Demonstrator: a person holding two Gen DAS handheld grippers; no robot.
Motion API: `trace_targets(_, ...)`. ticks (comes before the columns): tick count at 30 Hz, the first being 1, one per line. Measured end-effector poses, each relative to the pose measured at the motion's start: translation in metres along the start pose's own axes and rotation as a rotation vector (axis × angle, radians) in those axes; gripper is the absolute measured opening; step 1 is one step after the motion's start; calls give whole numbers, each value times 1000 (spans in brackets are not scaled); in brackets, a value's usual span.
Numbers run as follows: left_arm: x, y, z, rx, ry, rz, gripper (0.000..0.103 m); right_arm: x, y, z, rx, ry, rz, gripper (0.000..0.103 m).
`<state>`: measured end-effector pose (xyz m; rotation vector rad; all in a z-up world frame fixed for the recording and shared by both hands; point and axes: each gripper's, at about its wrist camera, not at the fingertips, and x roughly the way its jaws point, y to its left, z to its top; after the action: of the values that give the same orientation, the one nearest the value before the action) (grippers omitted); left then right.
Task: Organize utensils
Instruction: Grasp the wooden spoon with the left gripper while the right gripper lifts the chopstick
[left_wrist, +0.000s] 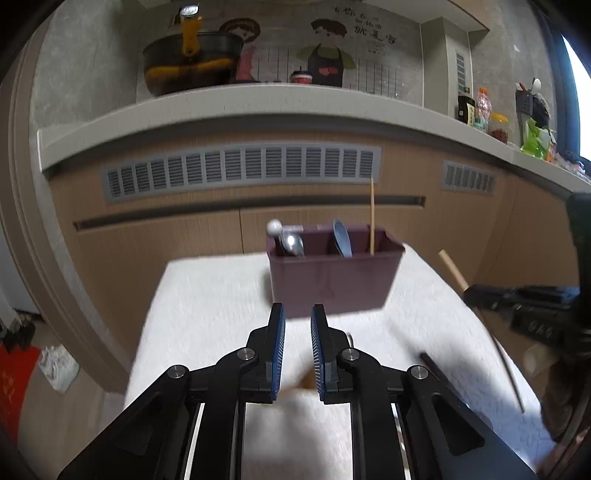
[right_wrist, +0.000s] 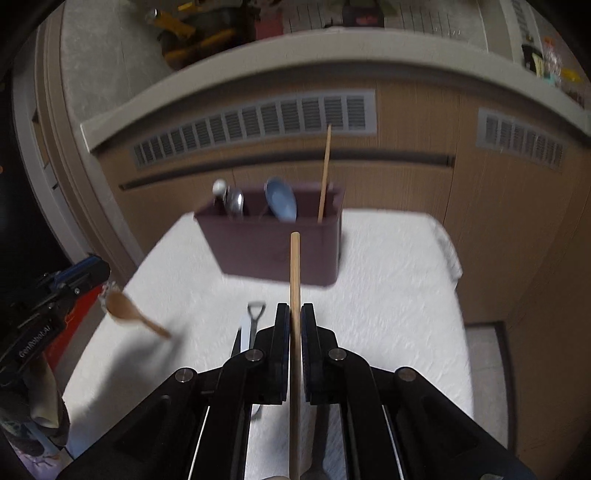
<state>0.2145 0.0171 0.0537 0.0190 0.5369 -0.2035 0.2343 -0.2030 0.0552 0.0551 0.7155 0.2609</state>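
Observation:
A dark purple organiser box (left_wrist: 332, 280) (right_wrist: 258, 251) stands at the far side of a white cloth. Its left compartment holds a metal spoon (left_wrist: 293, 243), the middle one a blue spoon (right_wrist: 281, 203), the right one an upright wooden chopstick (right_wrist: 324, 173). My left gripper (left_wrist: 298, 314) is shut on a wooden spoon (right_wrist: 122, 306), which is lifted off the cloth; only a brown sliver of this wooden spoon (left_wrist: 299, 384) shows low between the pads. My right gripper (right_wrist: 294, 310) is shut on a second wooden chopstick (right_wrist: 294, 266) that points at the box. The same right gripper (left_wrist: 517, 306) sits right of the box.
A metal utensil (right_wrist: 254, 325) lies on the cloth (right_wrist: 388, 295) under my right gripper, and a dark stick (left_wrist: 436, 365) lies to the right. Behind the table are wooden cabinets with vent grilles (left_wrist: 240, 166) and a counter (left_wrist: 258, 99) bearing a pot and jars.

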Motion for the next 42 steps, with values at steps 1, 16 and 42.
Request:
trace_targets(1,3,5,5,-4,-1,-4,15,-2,-2,7,4,-14,5,6)
trace_targets(16,117,9,-26,52,390,-230,24,16,-21,10,22,50,-26,6)
trace_targets(42,56,-70,-112,449,618,-384,41,-13,-12,-14,7,63,13,6)
